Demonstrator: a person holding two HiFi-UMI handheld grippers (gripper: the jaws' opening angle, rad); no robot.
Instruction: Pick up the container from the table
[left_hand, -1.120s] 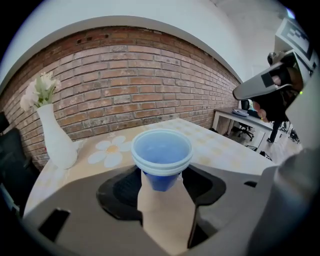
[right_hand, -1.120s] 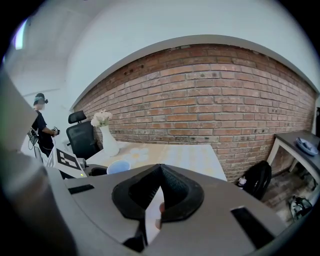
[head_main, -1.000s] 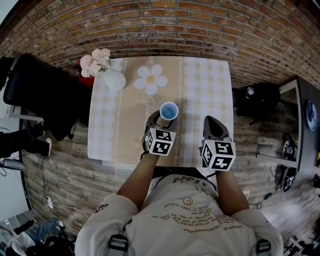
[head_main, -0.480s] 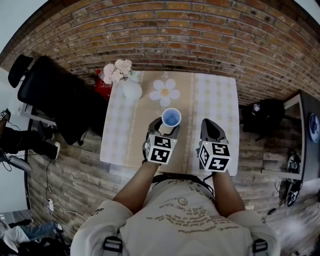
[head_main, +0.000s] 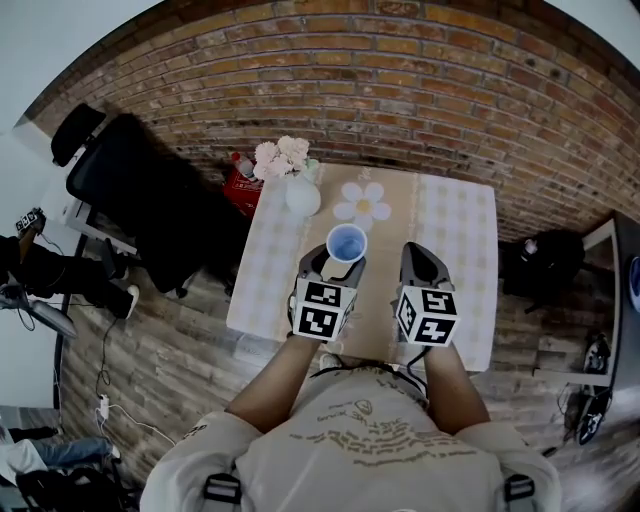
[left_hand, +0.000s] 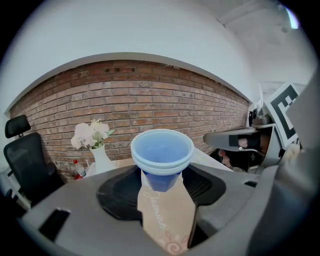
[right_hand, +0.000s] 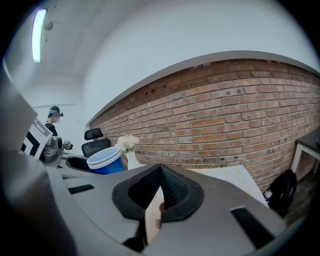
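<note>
The container is a blue cup (head_main: 346, 242) with a pale blue rim. It sits upright between the jaws of my left gripper (head_main: 335, 262), which is shut on it and holds it in the air above the checked table (head_main: 455, 230). In the left gripper view the cup (left_hand: 162, 155) fills the gap between the black pads, its lower part pressed by both. My right gripper (head_main: 420, 262) hangs beside it on the right, shut, with nothing in it. The right gripper view shows its jaw tips meeting, and the cup (right_hand: 106, 161) off to the left.
A white vase with pink flowers (head_main: 302, 190) stands at the table's far left corner, next to a white flower print (head_main: 364, 203). A black office chair (head_main: 150, 200) is left of the table, and a red item (head_main: 240, 187) is by the brick wall. A black bag (head_main: 545, 265) lies right.
Both grippers have risen, and the cup has gone up with the left one. The table now looks smaller and farther below. The right gripper stays shut and empty.
</note>
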